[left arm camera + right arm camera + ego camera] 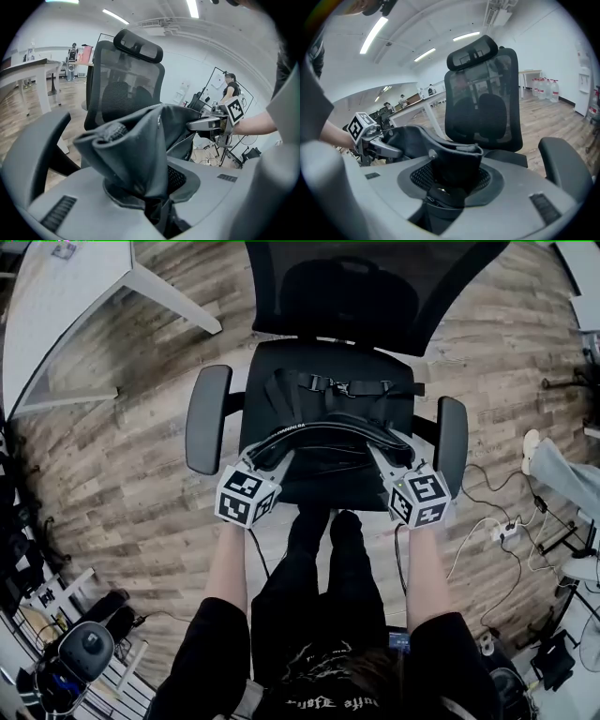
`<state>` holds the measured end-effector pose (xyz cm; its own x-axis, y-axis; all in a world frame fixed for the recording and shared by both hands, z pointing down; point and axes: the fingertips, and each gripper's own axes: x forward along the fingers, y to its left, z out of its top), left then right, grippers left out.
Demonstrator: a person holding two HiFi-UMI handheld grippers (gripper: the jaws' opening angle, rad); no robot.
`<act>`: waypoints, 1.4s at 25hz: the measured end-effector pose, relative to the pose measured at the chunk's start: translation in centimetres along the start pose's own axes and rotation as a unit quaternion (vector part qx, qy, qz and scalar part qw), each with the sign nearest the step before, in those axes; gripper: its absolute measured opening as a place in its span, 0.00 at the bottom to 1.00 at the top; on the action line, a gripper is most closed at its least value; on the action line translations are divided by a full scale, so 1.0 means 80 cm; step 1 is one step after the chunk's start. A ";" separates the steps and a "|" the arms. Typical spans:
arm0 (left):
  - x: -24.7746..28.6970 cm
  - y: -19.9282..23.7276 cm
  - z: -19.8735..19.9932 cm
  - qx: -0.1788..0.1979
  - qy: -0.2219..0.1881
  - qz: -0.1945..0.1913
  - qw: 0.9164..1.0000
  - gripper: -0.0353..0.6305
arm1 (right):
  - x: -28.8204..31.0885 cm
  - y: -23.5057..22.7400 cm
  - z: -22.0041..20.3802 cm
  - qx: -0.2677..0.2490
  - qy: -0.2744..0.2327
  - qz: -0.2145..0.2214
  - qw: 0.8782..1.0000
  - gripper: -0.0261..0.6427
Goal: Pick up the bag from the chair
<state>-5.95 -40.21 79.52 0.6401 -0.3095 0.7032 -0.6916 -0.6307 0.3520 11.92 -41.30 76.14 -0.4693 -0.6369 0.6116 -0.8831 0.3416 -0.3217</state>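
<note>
Dark fabric bunches in both tools as a person standing before a black mesh office chair (375, 296) takes hold of the backpack (328, 423) lying on its seat (323, 495). The left tool (278, 454) is clamped narrow on a gathered fold at the backpack's front-left corner. The right tool (382, 454) has its jaws closed on a thicker bundle of the rim at the front-right. The backpack lies across the seat between the armrests (452, 442), with its straps and chest buckle (342, 385) toward the backrest. Its near rim arcs from one tool to the other above the seat's front edge, and most of its bulk appears to rest on the cushion.

For a clean lift, both hands should probably rise together and stay level, so that neither thin fold slips free and the weight does not swing to one side. The loose straps will likely need to clear the armrests on the way up.
</note>
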 end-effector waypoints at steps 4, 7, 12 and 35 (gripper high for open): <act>-0.023 -0.016 0.012 0.007 -0.001 -0.002 1.000 0.17 | -0.026 0.014 0.013 0.004 -0.007 -0.007 1.000 0.29; -0.040 -0.028 0.020 0.011 -0.006 -0.002 1.000 0.17 | -0.046 0.023 0.024 0.005 -0.014 -0.011 1.000 0.29; -0.078 -0.055 0.036 0.015 -0.011 -0.005 1.000 0.17 | -0.088 0.045 0.045 0.002 -0.023 -0.018 1.000 0.29; -0.232 -0.130 0.099 0.044 -0.054 0.005 0.998 0.17 | -0.222 0.147 0.140 -0.037 -0.072 -0.035 0.996 0.29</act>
<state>-8.03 -33.55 57.91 0.6692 -0.3876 0.6340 -0.6691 -0.6854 0.2872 9.84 -33.73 53.40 -0.4074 -0.7516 0.5187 -0.9132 0.3399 -0.2248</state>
